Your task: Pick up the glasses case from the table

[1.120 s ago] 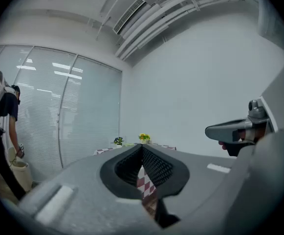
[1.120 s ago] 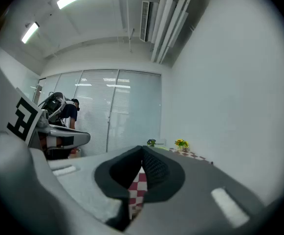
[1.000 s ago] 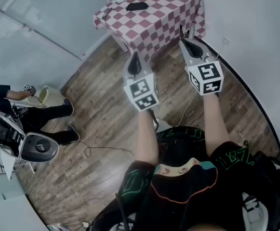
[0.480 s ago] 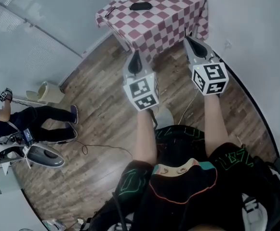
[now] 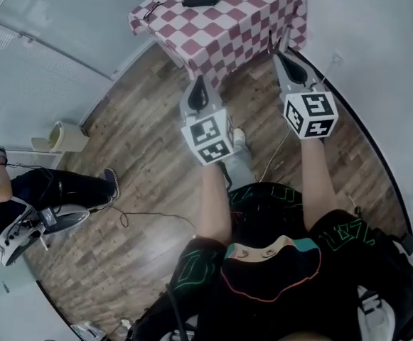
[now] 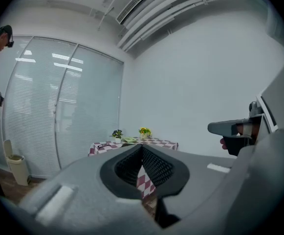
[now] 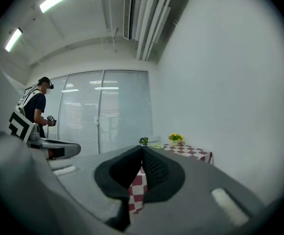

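Standing well short of the table [image 5: 227, 30], red-and-white checked cloth draped over it at the far end of the wood floor [image 5: 142, 162]; glasses case [image 5: 200, 0], dark and oblong, lying flat on the cloth toward the far side, untouched and well apart from both claws; left gripper [image 5: 198, 82] held out over the floor, pads pressed tight together with nothing between them, tip pointing at the hanging near edge of the cloth; right gripper [image 5: 271, 47] just to its right, likewise pinched fully closed and empty, aimed toward the table's near right corner; past the case, a small green plant [image 6: 117, 133] and a pot of yellow flowers [image 6: 144, 130] along the far edge; off to the left, another person [image 5: 28, 190] near a pale bin [image 5: 60, 137].
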{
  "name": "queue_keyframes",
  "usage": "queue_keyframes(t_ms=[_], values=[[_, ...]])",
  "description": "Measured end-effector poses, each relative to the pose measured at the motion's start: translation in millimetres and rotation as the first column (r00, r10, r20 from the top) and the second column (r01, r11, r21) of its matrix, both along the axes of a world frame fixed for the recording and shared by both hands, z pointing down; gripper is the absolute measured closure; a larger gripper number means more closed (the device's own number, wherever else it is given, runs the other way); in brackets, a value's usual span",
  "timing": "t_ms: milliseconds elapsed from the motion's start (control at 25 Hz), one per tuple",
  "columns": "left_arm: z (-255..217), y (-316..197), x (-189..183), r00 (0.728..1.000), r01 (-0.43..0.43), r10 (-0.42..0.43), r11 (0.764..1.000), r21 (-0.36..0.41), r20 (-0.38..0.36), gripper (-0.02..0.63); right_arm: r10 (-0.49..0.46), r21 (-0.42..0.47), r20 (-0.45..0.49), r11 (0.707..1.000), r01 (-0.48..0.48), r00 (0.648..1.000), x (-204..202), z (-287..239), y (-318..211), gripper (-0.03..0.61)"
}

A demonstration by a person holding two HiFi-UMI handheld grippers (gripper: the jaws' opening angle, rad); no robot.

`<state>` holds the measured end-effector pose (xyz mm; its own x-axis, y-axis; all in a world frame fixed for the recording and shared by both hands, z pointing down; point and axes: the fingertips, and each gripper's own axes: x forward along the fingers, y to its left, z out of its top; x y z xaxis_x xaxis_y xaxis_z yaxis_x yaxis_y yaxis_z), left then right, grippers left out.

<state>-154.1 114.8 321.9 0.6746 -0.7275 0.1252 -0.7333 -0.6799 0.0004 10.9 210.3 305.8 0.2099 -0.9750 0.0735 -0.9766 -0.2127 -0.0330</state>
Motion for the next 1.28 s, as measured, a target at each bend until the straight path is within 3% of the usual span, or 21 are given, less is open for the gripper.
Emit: queue_keyframes(t_ms=[440,760,1000,1280], values=[[46,-95,63,1.000,0.001,0.001,0.995,-0.096,0.025,0.606,0.037,-0.084,0.037,0.996,-0.034,0.999,65,42,-82,0.575],[74,-181,74,0.999,0.045,-0.042,0.984,-0.174,0.022,0.606,0.002,-0.161,0.021,0.987,0.001,1.000,79,57,-170,0.574],[73,-245,87,0.997,0.062,-0.068,0.979,-0.195,-0.025,0.606,-0.019,-0.183,-0.022,0.983,0.015,1.000,96,47,-235,0.574],[91,-291,85,0.993,0.090,-0.109,0.957,-0.276,-0.054,0.606,-0.029,-0.252,-0.057,0.968,0.013,0.998,106,53,-273,0.575]])
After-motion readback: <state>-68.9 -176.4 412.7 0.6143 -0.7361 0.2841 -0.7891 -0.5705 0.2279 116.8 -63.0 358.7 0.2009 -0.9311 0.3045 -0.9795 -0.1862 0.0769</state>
